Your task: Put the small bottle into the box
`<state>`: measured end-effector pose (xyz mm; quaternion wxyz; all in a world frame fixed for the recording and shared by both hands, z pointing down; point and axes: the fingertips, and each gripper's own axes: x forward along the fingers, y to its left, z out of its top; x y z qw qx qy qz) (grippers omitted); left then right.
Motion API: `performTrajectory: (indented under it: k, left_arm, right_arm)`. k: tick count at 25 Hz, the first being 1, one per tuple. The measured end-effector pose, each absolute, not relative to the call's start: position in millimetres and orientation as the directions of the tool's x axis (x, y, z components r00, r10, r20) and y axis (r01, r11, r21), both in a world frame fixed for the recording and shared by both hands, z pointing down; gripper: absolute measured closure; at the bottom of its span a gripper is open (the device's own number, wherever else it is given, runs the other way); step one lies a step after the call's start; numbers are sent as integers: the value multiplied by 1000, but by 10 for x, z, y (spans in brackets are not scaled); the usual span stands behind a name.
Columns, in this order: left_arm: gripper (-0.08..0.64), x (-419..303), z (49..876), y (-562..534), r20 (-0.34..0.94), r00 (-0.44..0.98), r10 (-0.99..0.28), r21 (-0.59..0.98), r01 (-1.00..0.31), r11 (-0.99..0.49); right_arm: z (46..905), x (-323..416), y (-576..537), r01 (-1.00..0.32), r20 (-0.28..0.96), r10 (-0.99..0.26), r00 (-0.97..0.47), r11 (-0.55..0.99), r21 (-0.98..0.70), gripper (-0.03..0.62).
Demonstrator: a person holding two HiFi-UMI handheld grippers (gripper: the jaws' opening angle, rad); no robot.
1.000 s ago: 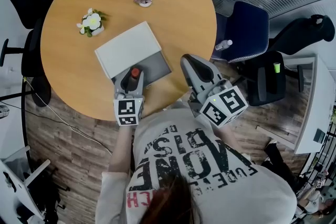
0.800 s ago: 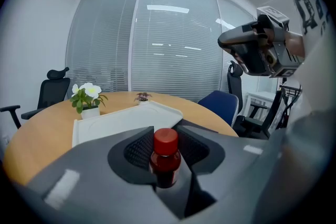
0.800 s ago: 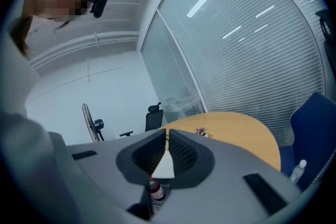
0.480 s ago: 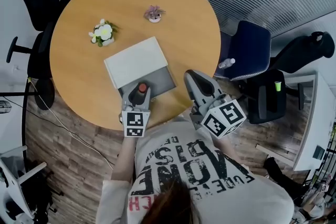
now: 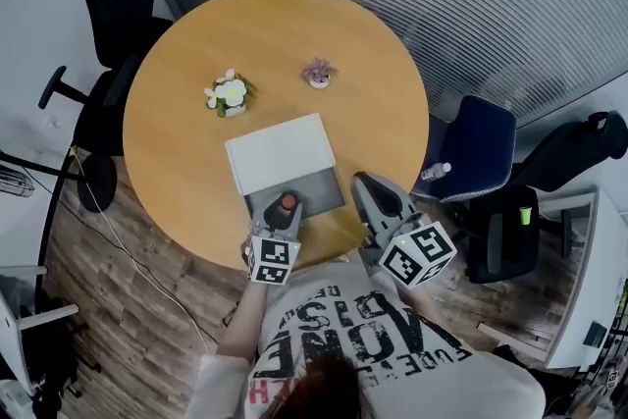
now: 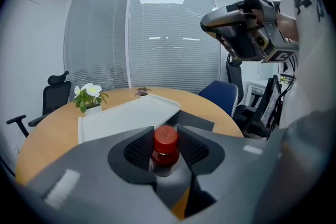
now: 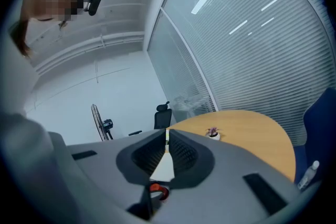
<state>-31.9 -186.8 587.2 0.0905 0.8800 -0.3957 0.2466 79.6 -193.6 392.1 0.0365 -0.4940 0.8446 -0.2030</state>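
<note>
A small dark bottle with a red cap (image 6: pixel 166 145) stands upright between the pads of my left gripper (image 6: pixel 166 134), which is shut on it. In the head view the bottle (image 5: pixel 288 201) hangs at the near edge of the grey box (image 5: pixel 319 192), whose white lid (image 5: pixel 280 154) lies over its far part. My right gripper (image 5: pixel 362 183) hovers to the right of the box, above the table's near rim, shut with nothing in it. In the right gripper view its jaws (image 7: pixel 167 140) nearly meet, and the red cap (image 7: pixel 159 191) shows below them.
On the round wooden table (image 5: pixel 186 152) a pot of white flowers (image 5: pixel 229 94) and a tiny purple plant (image 5: pixel 319 72) stand beyond the box. A blue chair (image 5: pixel 471 147) with a clear bottle (image 5: pixel 436 171) on it stands at the right, black chairs at the left.
The head view has swung, so the table sits lower and further right in the picture. Both grippers keep their places by the box, and the bottle stays in the left one.
</note>
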Motion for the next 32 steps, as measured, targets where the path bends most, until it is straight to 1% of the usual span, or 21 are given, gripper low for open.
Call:
performTrajectory:
  k: [16, 28, 32]
  left_arm:
    - [416, -339, 5873, -1882, 491, 569, -659, -34, -744, -668]
    - [414, -345, 5872, -1871, 503, 564, -655, -44, -740, -671]
    - [411, -326, 5863, -1868, 528, 555, -643, -50, -736, -676]
  right_arm:
    - [3903, 795, -1882, -825, 140, -855, -499, 419, -379, 569]
    - [3887, 774, -1841, -825, 142, -855, -499, 418, -381, 569]
    - [3871, 793, -1832, -826, 141, -856, -497, 418, -378, 569]
